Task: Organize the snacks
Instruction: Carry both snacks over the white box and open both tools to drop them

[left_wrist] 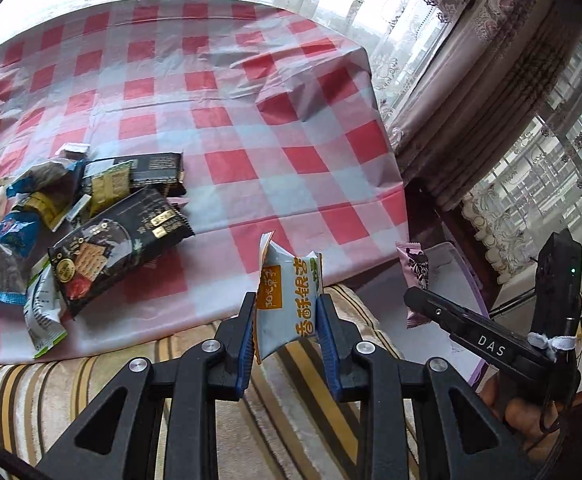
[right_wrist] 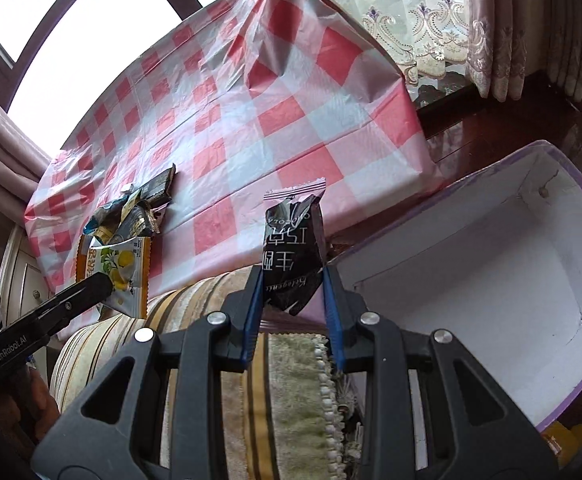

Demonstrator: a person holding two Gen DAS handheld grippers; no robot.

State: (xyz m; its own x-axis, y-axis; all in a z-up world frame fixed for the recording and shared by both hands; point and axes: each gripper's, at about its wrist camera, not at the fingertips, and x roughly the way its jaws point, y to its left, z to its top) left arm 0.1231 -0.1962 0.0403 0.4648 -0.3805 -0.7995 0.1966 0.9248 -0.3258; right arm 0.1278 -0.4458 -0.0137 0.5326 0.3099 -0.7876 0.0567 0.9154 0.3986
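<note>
The left gripper [left_wrist: 287,312] is clamped on a pale blue snack packet [left_wrist: 287,300], which stands upright between its blue pads at the lower centre of the left wrist view. The right gripper [right_wrist: 293,300] pinches a dark chocolate packet [right_wrist: 293,248] the same way, just left of the white box with a purple rim [right_wrist: 503,256]. The remaining snack pile [left_wrist: 75,216] lies at the left on the red checked tablecloth [left_wrist: 251,120], well apart from both claws.
</note>
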